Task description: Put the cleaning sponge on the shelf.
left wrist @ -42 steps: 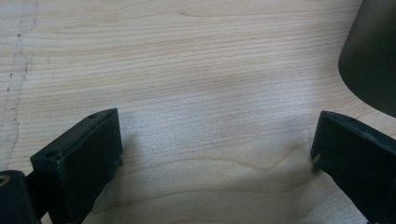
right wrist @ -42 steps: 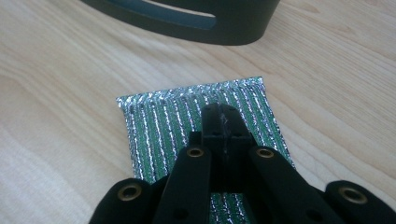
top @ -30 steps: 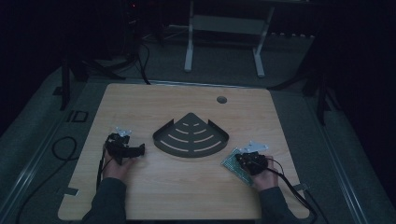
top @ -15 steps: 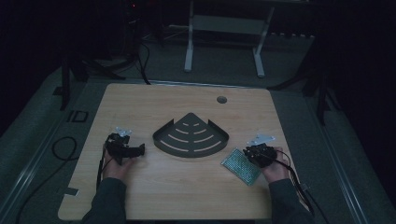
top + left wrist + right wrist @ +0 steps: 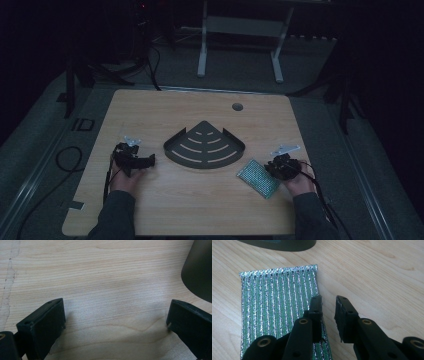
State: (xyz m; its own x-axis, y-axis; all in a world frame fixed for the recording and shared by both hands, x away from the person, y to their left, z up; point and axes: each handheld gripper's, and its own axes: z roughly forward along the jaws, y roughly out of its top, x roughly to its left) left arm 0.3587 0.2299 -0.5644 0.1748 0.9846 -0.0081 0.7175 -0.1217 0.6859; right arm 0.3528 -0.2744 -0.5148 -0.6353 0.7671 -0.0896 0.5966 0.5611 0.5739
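A green and silver glittery scrub pad (image 5: 257, 178) (image 5: 279, 310) lies flat on the wooden table (image 5: 150, 115), right of centre. My right gripper (image 5: 271, 167) (image 5: 328, 300) sits at the pad's right edge. Its jaws have just been opening and now stand a little apart with nothing between them; one jaw hangs over the pad's edge. A dark fan-shaped metal tray (image 5: 205, 145) (image 5: 279, 245) (image 5: 200, 267) rests mid-table. My left gripper (image 5: 149, 161) (image 5: 116, 312) lies left of the tray, pointing toward it, jaws wide open over bare wood.
A round cable hole (image 5: 237, 106) is near the table's far edge. Beyond the table stand the white legs of a frame (image 5: 202, 50). Cables (image 5: 65, 155) loop on the floor at the left.
My right gripper let go of the pad, opened its jaws and drew back to the right. The pad stays flat on the table. The left gripper has not moved.
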